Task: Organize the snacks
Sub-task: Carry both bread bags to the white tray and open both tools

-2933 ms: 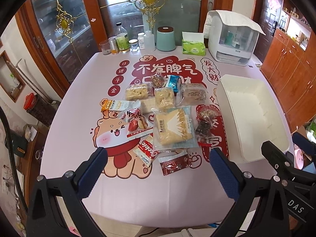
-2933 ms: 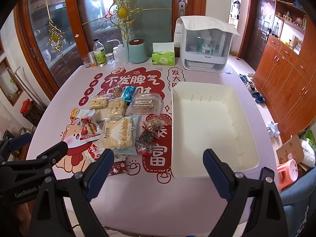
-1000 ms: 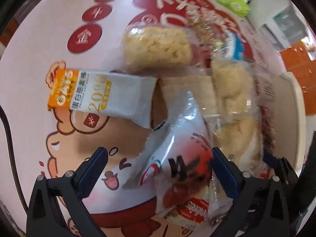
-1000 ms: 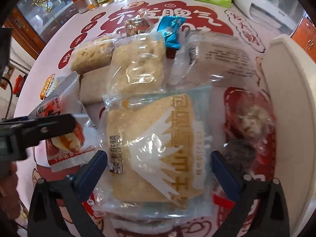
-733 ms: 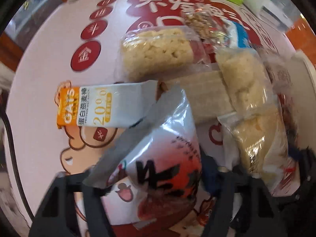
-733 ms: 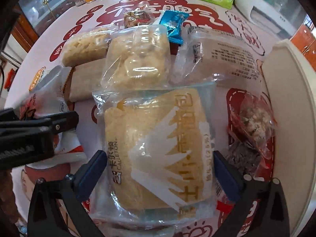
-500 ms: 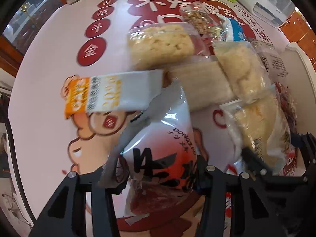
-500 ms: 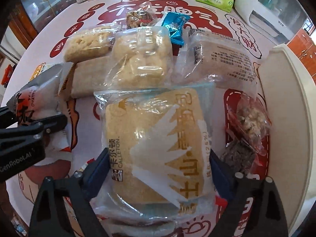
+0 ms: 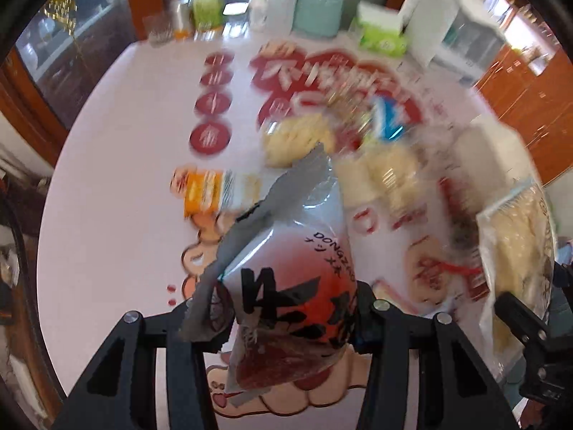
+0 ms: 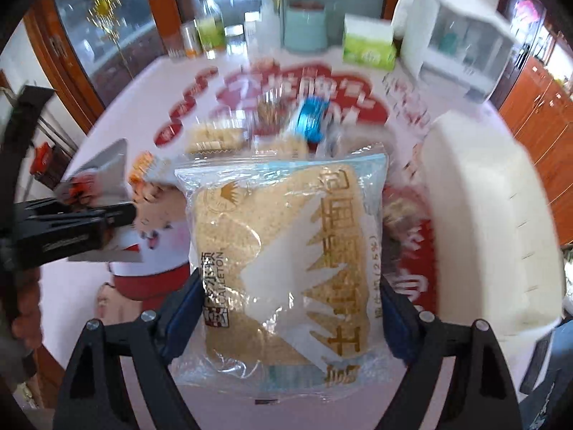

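From the left wrist view, the left hand-held gripper (image 9: pixel 292 317) is clamped on a red-and-white snack packet (image 9: pixel 286 286), both black fingers pressing its sides. The packet is a puffy pillow bag: white at the top with a crimped grey foil seal, fading to orange-red lower down, with bold black characters, the small word "DONGZAO" and a clear window showing dark red pieces. It hangs above the pink printed surface (image 9: pixel 118 179), clear of it. Behind it, blurred, lie an orange-and-white bar wrapper (image 9: pixel 211 193), pale yellow cake packs (image 9: pixel 297 136) and a blue wrapper (image 9: pixel 390 122). At the right edge the bread pack (image 9: pixel 515 251) shows in the other gripper.

From the right wrist view, the right hand-held gripper (image 10: pixel 290 308) has its blue-padded jaws closing on the bread pack (image 10: pixel 286 251), which fills the gap between them, the pads against its two side edges. The pack is a clear square bag with a pale blue top band, holding a golden-brown slab of bread under a white mountain graphic and gold characters, with "CALLETON" down one edge. It is held above the surface. The empty white bin (image 10: pixel 494 229) stands just to its right. At the far left the left hand-held gripper (image 10: pixel 71 225) holds the red-and-white snack packet (image 10: pixel 96 175).
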Demonstrator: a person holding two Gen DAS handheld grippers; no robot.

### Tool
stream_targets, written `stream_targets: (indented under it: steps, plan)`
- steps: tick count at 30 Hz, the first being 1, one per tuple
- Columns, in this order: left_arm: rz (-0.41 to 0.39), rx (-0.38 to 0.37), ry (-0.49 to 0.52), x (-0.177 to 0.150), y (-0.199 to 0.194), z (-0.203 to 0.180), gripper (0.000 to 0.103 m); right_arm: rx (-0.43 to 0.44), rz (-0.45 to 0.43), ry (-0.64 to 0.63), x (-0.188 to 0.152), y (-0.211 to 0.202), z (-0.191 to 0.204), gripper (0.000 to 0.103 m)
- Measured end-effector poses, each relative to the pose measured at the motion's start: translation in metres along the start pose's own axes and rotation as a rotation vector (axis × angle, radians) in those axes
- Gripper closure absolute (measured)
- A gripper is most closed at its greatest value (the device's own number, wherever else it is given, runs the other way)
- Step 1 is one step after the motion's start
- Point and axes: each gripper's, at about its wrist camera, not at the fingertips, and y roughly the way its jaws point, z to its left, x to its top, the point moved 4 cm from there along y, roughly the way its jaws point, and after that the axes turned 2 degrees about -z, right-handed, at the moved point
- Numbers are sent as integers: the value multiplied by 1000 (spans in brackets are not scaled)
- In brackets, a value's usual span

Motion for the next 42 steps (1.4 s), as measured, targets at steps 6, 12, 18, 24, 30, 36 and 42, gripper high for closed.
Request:
stream_targets:
  steps: [6, 12, 18, 24, 30, 36, 42]
  plan:
    - [-169, -67, 73, 21, -73, -44, 56, -61, -190, 13, 31, -78, -38, 15]
    - [-246, -98, 120, 44, -103, -130, 55, -110, -258, 27, 43, -108, -112, 15]
    - [-267, -84, 188, 64, -94, -251, 55, -166, -254, 71, 40, -102, -215, 14]
    - [-206, -46, 220, 81, -41, -348, 55, -169, -171, 143, 22, -81, -291, 13]
    - [-176, 22, 319, 82, -5, -411, 46, -168, -136, 175, 5, -64, -337, 11]
    - [-139, 43, 450, 68, 14, -440, 0, -73, -24, 225, -18, -27, -358, 10]
    - [-125, 65, 366, 57, 12, -417, 0, -38, -90, 229, -22, -31, -351, 0]
